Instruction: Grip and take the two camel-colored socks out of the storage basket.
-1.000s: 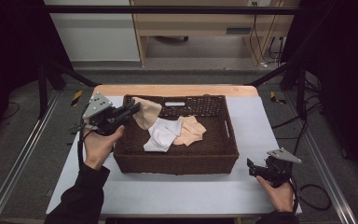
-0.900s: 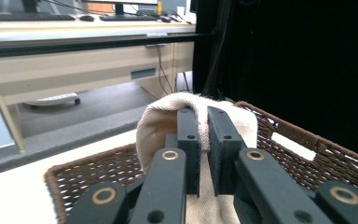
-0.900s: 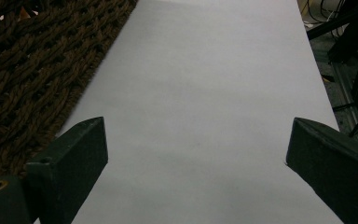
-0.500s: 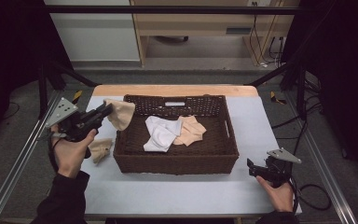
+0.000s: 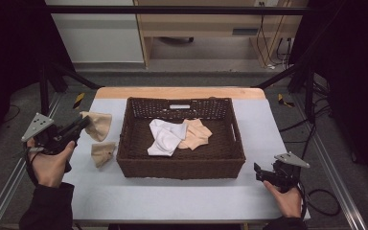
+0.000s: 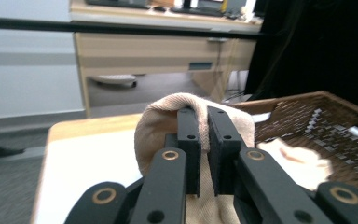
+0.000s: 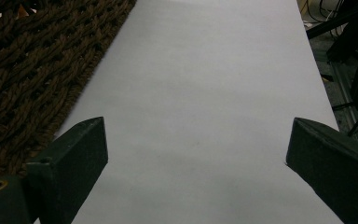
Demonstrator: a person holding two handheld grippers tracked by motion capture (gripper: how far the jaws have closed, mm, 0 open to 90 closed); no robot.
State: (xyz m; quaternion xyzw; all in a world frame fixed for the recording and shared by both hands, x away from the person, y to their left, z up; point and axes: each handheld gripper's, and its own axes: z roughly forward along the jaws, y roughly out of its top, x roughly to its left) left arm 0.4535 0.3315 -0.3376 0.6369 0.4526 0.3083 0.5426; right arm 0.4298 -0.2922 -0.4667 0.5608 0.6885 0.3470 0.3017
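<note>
The left claw (image 5: 82, 125) was closed tight on a beige sock (image 5: 98, 124), holding it in the air over the left part of the bench (image 5: 182, 196), just outside the left wall of the wicker basket (image 5: 179, 165). Judging by how things lay, the socks were being taken out of the basket one at a time and set down on the bench at its left side: another beige sock (image 5: 103, 152) already lay there, just beside the basket's left wall and below the held one. A white sock (image 5: 165, 136) and a peach-coloured sock (image 5: 196, 134) were inside the basket, overlapping near its middle, presumably next in line. The right claw (image 5: 258, 171) rested low near the bench's front right corner, just off the basket's right front corner, and its place well away from the work suggested it was simply waiting. The high view gave the layout: which sock was where and how far the left hand (image 5: 50, 163) stood from the basket. The left gripper view added what that view could not resolve, the sock (image 6: 168, 116) draped over the two black jaws with its fabric pinched in the narrow gap between them, hanging down on either side. The right gripper view showed its jaws spread wide with nothing but bare bench (image 7: 205, 116) between them and the woven basket wall (image 7: 32, 74) at one side.
</note>
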